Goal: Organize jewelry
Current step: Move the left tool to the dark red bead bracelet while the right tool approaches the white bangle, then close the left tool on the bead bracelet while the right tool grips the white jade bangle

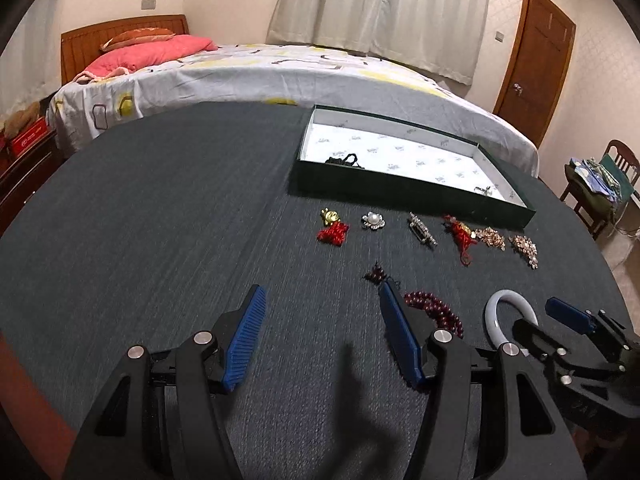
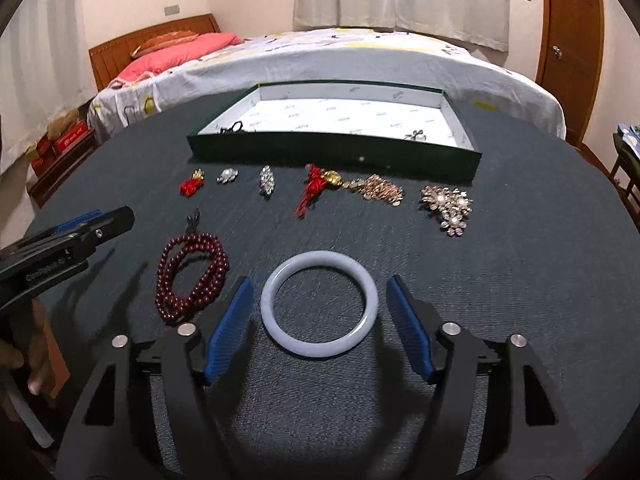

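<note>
1. Around the work, a dark table (image 2: 520, 280) carries a shallow green tray (image 2: 336, 150) at its far side, with a bed (image 2: 320, 60) behind it. In front of the tray runs a row of small pieces: a red knot charm (image 2: 191, 185), a pearl brooch (image 2: 227, 175), a silver clip (image 2: 266, 180), a red tassel (image 2: 314, 188) and two gold clusters (image 2: 378, 188).
2. Nothing lies between the right gripper (image 2: 320, 312) and the pale bangle (image 2: 319, 303); the bangle lies flat on the table between the spread, empty fingers, touching neither.
3. Just left of the bangle, a dark red bead string (image 2: 192, 280) lies coiled, its long axis running toward the tray.
4. From the left wrist view, the left gripper (image 1: 320, 336) is spread wide and empty over bare cloth, beads (image 1: 436, 312) beside its right finger; the bangle (image 1: 508, 312) is half hidden there.
</note>
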Demonstrator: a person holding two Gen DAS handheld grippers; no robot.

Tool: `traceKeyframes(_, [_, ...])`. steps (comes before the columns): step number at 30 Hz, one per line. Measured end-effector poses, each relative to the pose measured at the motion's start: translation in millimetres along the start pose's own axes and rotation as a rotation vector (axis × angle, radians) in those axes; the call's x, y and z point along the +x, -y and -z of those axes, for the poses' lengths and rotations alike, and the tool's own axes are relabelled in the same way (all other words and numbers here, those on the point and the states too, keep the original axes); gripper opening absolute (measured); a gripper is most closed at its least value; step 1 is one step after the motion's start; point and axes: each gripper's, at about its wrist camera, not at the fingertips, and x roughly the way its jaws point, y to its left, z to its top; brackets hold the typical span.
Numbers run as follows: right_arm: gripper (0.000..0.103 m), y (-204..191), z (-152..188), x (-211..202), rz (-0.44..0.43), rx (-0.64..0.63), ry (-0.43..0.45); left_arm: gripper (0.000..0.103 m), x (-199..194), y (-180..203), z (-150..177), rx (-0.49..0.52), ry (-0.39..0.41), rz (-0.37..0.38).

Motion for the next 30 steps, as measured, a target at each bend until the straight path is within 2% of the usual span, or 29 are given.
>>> traceKeyframes(8, [0.079, -1.9, 3.6, 16.2, 0.05, -0.025, -0.036, 0.059, 2.0, 4.9, 2.1, 0.018, -0.002, 0.007])
traceKeyframes(11, [0.079, 0.3, 5.4, 18.6, 0.037, -0.012, -0.038, 0.069, 3.1, 6.6, 3.2, 0.011, 0.003, 0.014])
traceKeyframes(13, [0.078, 0.4, 6.6, 18.9, 0.034, -0.015, -0.031, 0.069, 3.0, 8.6, 3.8, 0.013, 0.007, 0.027])
traceKeyframes(15, [0.069, 2.0, 8.6, 18.1, 0.006, -0.008, -0.025, 0.07, 2.9, 11.7, 4.4, 0.021, 0.012, 0.038])
traceKeyframes(25, [0.069, 25.6, 11.7, 7.7, 0.033, 0.055, -0.014, 0.075, 4.0, 34.2, 8.1, 0.061, 0.01, 0.115])
traceKeyframes(30, [0.069, 39.7, 12.4, 3.8, 0.043, 0.094, -0.009, 0.075, 12.5, 51.1, 11.7, 0.101, -0.016, 0.149])
